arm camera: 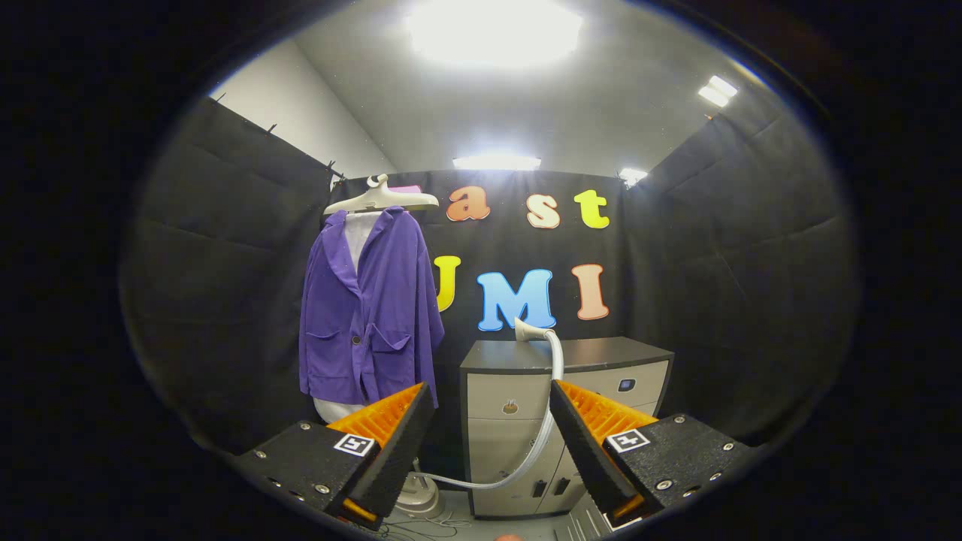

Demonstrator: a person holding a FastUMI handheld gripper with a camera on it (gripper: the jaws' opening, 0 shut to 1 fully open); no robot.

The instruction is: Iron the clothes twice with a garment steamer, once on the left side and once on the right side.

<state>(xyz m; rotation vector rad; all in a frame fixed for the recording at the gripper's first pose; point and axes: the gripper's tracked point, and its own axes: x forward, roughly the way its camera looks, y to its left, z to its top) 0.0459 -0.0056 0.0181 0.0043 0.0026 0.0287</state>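
Note:
A purple jacket (pixel 368 308) hangs on a white hanger (pixel 381 200) against the black wall, beyond my left finger. The steamer head (pixel 528 330), white and flared, lies on top of a grey cabinet (pixel 601 355), straight beyond the fingers. Its white hose (pixel 547 421) curves down in front of the cabinet to the steamer base (pixel 421 497) on the floor, partly hidden by my left finger. My gripper (pixel 492 402) stands open, well short of the steamer head, with nothing between its orange and black fingers (pixel 391 421).
The cabinet has drawers and lower doors and stands right of the jacket. A white garment (pixel 336 410) shows under the jacket's hem. Loose cables (pixel 421 526) lie on the floor near the base. Black cloth walls close the booth on three sides.

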